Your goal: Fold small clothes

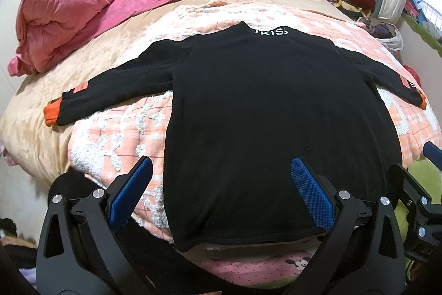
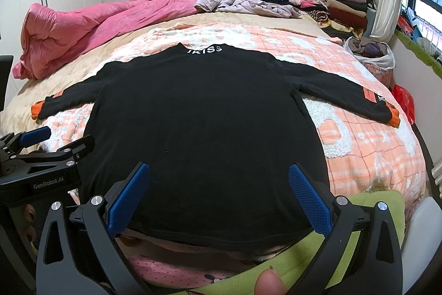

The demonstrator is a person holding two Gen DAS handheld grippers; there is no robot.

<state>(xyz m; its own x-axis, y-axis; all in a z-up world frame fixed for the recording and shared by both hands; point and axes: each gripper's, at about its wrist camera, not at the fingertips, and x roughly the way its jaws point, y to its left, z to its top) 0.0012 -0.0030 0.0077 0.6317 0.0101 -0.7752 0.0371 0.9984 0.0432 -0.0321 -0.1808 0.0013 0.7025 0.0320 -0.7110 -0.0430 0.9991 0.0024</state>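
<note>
A black sweater (image 1: 265, 112) lies spread flat on the peach checked blanket (image 1: 116, 145), collar at 12 o'clock, orange-cuffed sleeves out toward 9 and 3. The left gripper (image 1: 221, 192) and right gripper (image 2: 219, 192) hang over its hem at 6 o'clock, both spread wide and holding nothing.

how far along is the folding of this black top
Done: the black long-sleeved top with orange cuffs lies spread flat on the peach checked blanket, sleeves out to both sides. In hand: nothing; the left gripper and right gripper are open above its hem, holding no cloth. Left: every fold, since no sleeve or side is turned in.
</note>
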